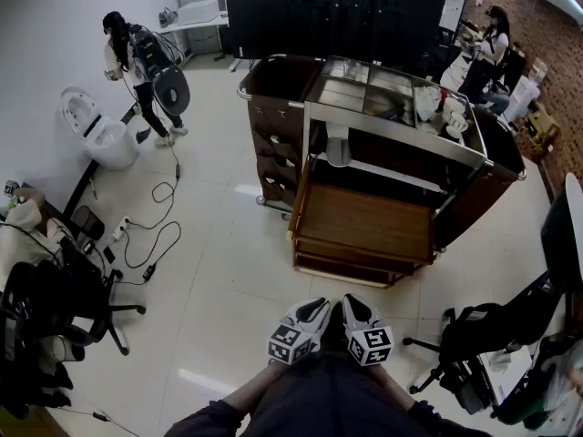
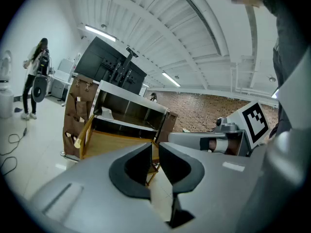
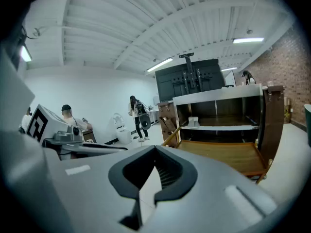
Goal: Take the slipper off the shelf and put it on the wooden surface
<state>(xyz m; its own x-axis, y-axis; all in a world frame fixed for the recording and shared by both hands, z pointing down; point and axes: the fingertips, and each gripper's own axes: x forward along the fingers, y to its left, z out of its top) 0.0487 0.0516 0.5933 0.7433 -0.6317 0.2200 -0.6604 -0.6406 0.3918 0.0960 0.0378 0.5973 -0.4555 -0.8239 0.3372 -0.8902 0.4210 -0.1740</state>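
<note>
A pale slipper (image 1: pixel 339 149) lies on the middle shelf of a metal cart (image 1: pixel 397 130), at its left end. It also shows as a small white shape in the left gripper view (image 2: pixel 105 113) and in the right gripper view (image 3: pixel 193 122). Below the shelf, the wooden surface (image 1: pixel 366 222) juts forward, bare. Both grippers hang low in front of me, well short of the cart. My left gripper (image 1: pixel 312 309) has its jaws a narrow slit apart with nothing between them (image 2: pixel 155 147). My right gripper (image 1: pixel 352 306) is shut and empty (image 3: pixel 155 148).
A brown bag with pockets (image 1: pixel 273 126) hangs on the cart's left end. A person (image 1: pixel 137 57) stands far left beside a toilet (image 1: pixel 96 133). Cables (image 1: pixel 150 235) trail over the floor. Office chairs stand at the left (image 1: pixel 64 303) and right (image 1: pixel 483 335). A second person (image 1: pixel 487 48) is at the back right.
</note>
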